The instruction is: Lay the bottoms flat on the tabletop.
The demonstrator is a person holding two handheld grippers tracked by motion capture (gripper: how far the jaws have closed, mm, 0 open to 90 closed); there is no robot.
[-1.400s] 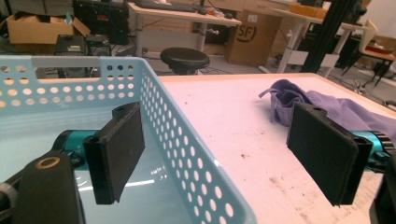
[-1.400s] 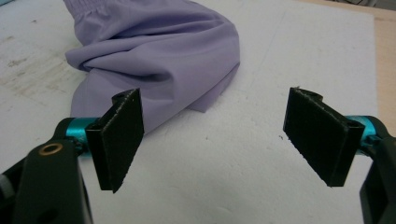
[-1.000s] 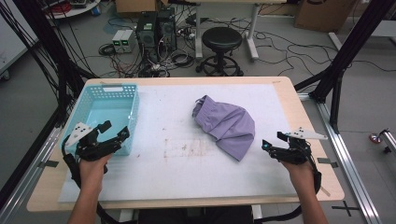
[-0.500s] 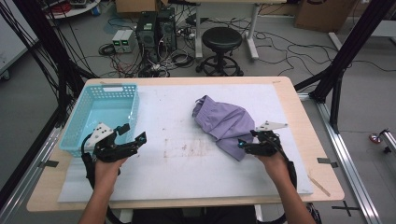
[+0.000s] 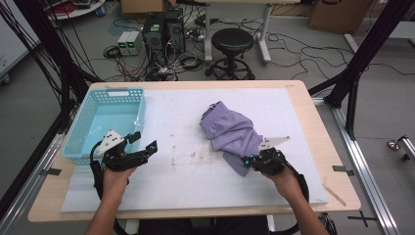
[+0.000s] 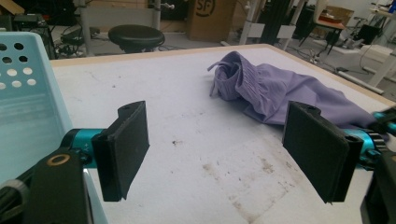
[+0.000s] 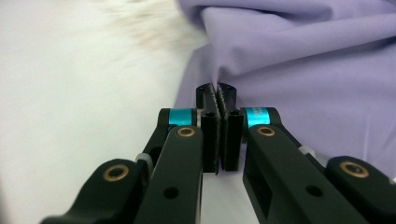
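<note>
A crumpled purple garment [image 5: 230, 132] lies on the white mat [image 5: 186, 181], right of centre. My right gripper [image 5: 247, 161] is at the garment's near corner. In the right gripper view its jaws [image 7: 218, 93] have just been closing and stand pressed together, pinching a fold of the purple cloth [image 7: 303, 56]. My left gripper [image 5: 145, 141] hovers beside the light blue basket [image 5: 117, 91], open and holding nothing. In the left gripper view its wide-apart pads [image 6: 126, 144] frame bare mat, with the garment [image 6: 280, 93] farther off to the right.
The basket [image 6: 23, 93] stands at the mat's left edge. Black frame posts [image 5: 357, 63] rise at both sides of the wooden table [image 5: 337, 196]. Beyond the far edge are a black stool [image 5: 232, 41], computer towers [image 5: 164, 29] and floor cables.
My right hand has moved left onto the garment's near corner and its jaws have shut on the cloth. My left hand has shifted right, away from the basket's near corner, still open.
</note>
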